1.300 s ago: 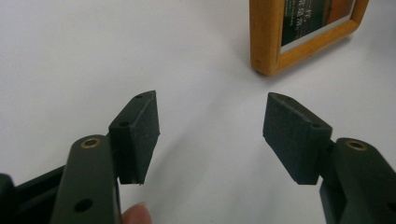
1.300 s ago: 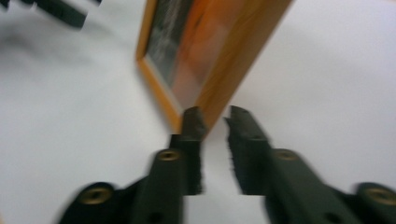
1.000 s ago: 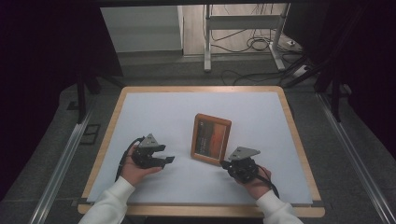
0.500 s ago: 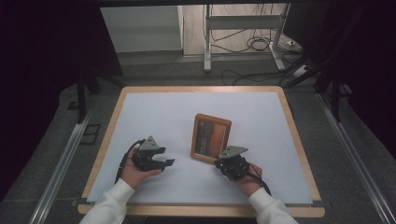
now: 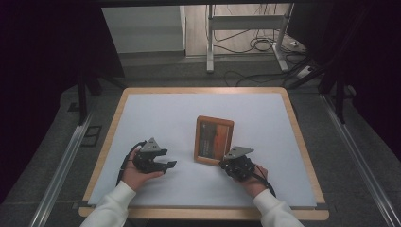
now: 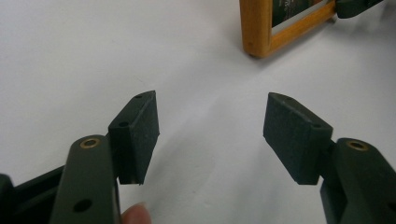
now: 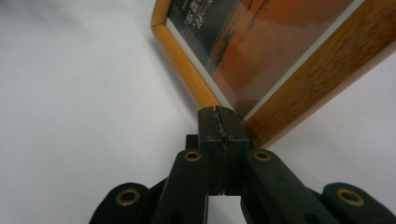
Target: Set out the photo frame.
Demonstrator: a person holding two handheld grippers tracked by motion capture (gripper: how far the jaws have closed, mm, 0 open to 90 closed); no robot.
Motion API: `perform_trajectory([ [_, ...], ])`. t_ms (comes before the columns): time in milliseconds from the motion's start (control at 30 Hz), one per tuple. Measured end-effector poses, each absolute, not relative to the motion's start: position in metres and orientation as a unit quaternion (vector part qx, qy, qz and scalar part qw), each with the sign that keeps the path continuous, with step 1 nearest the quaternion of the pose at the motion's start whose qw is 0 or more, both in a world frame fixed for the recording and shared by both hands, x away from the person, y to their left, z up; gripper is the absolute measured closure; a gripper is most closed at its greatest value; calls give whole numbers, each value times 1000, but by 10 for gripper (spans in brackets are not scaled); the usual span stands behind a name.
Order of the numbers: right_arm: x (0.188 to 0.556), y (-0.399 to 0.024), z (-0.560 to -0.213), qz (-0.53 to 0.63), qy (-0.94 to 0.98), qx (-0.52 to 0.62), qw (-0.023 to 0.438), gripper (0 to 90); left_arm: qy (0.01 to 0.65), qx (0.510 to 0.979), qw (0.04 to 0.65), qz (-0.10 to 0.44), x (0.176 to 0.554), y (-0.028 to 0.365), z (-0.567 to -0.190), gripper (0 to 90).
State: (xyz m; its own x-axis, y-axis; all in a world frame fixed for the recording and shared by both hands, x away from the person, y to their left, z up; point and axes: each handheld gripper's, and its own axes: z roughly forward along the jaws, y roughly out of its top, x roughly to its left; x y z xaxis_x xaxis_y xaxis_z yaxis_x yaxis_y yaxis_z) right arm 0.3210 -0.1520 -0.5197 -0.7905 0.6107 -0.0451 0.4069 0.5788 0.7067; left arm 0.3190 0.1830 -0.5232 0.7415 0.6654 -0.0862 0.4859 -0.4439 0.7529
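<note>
A person's two hands work a pair of handheld grippers over a white table (image 5: 156, 118) edged in pale wood. Nearest the camera, at about seven o'clock on the tabletop, the left gripper (image 6: 211, 135) rests low with its jaws spread wide and nothing between the pads, pointing toward the middle of the table. At about five o'clock the right gripper (image 7: 219, 122) has its jaws pressed together with no gap visible, their tips touching the near corner of a wooden picture frame (image 5: 213, 140); whether they pinch any part of it or merely press against it cannot be told. The frame lies just right of the table's centre, its long side running toward twelve o'clock, an orange-toned print under the glass. If the aim is to nudge or lift that corner, the step would go best with a slow, low push along the wood rather than the glass, while the open left gripper comes across to steady the far edge so the frame cannot skate.
</note>
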Motion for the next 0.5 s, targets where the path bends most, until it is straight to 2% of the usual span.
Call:
perform_trajectory([
  [500, 326, -161, -520, 352, 874, 297, 153, 900, 341, 843, 401, 112, 319, 183, -523, 352],
])
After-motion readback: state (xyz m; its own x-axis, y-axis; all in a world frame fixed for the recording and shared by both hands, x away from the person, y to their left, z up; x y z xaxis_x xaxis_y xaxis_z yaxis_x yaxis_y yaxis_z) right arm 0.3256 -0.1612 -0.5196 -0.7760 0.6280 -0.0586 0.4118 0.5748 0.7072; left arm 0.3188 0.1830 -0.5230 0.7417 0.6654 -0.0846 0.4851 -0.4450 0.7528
